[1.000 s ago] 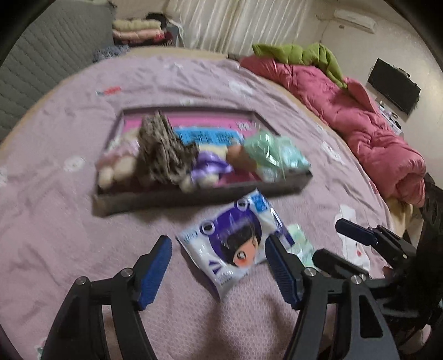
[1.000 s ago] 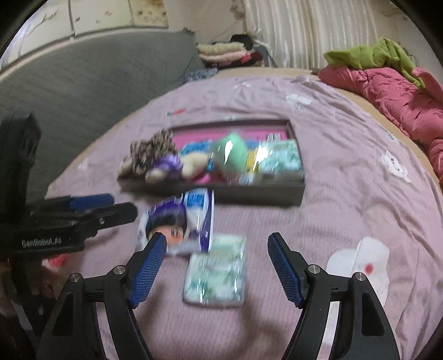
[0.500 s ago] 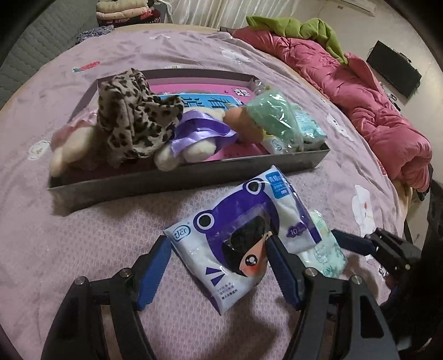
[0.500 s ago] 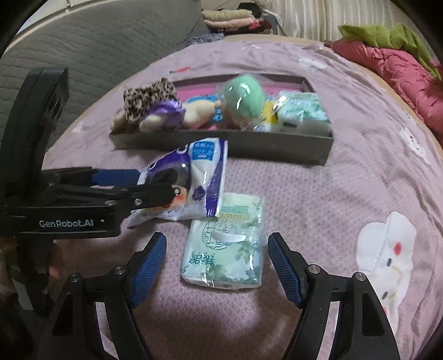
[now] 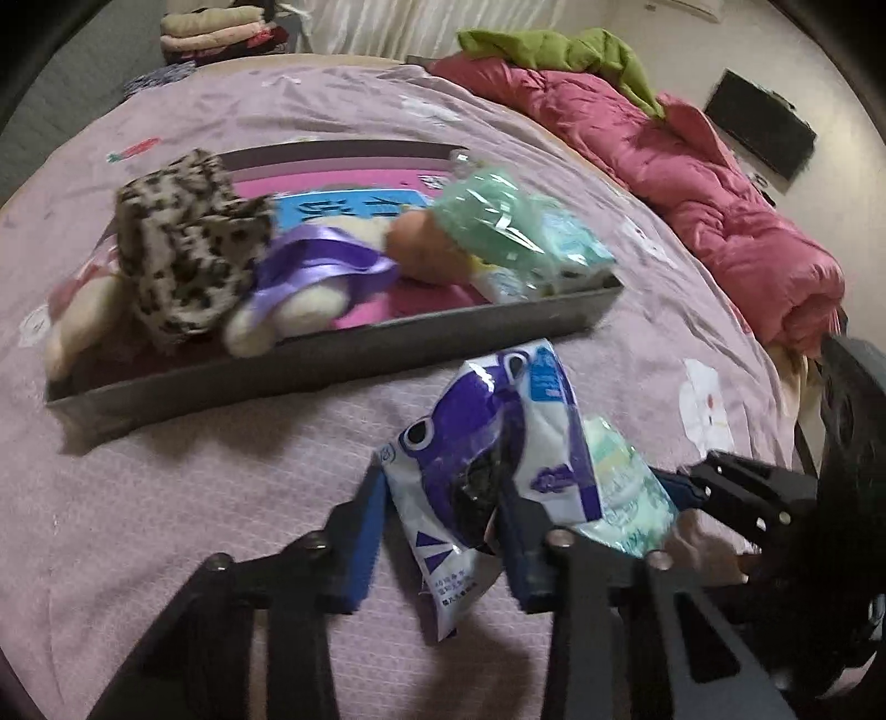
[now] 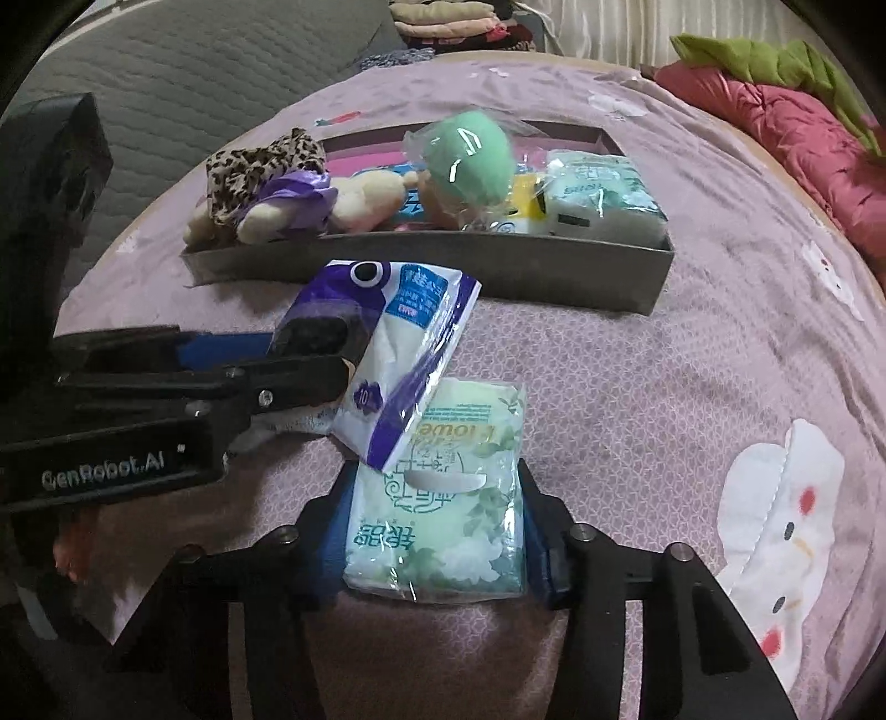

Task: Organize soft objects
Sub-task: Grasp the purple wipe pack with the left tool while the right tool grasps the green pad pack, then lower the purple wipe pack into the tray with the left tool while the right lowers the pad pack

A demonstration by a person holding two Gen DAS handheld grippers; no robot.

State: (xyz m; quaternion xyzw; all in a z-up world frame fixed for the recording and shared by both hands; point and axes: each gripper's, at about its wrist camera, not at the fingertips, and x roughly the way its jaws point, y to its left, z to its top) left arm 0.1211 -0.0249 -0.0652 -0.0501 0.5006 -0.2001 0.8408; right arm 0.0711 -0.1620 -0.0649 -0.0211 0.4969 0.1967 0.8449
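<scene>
A purple-and-white tissue pack (image 5: pixel 487 443) sits between the blue pads of my left gripper (image 5: pixel 443 515), whose jaws are closing and pressing its sides; the pack is tilted up off the bedspread. Beside it, a green floral tissue pack (image 6: pixel 443 498) lies flat on the bed, with my right gripper (image 6: pixel 437 526) closing on it, pads against both long edges. In the right wrist view the purple pack (image 6: pixel 398 343) overlaps the green one's far end. Behind stands a grey tray (image 5: pixel 332 360) holding a leopard-print cloth (image 5: pixel 183 255), a plush toy with purple ribbon (image 5: pixel 315 271) and wrapped green items (image 5: pixel 487 221).
A pink quilt (image 5: pixel 692 183) with a green cloth (image 5: pixel 554 50) lies along the bed's right side. Folded clothes (image 5: pixel 216 27) are stacked at the far end. A grey quilted sofa (image 6: pixel 166 72) runs along the left. The lilac bedspread (image 6: pixel 692 360) is bare right of the packs.
Both grippers have sunk toward the bed and narrowed from wide open onto their packs. The purple pack has tipped up and is squeezed; the green pack now sits between the right pads.
</scene>
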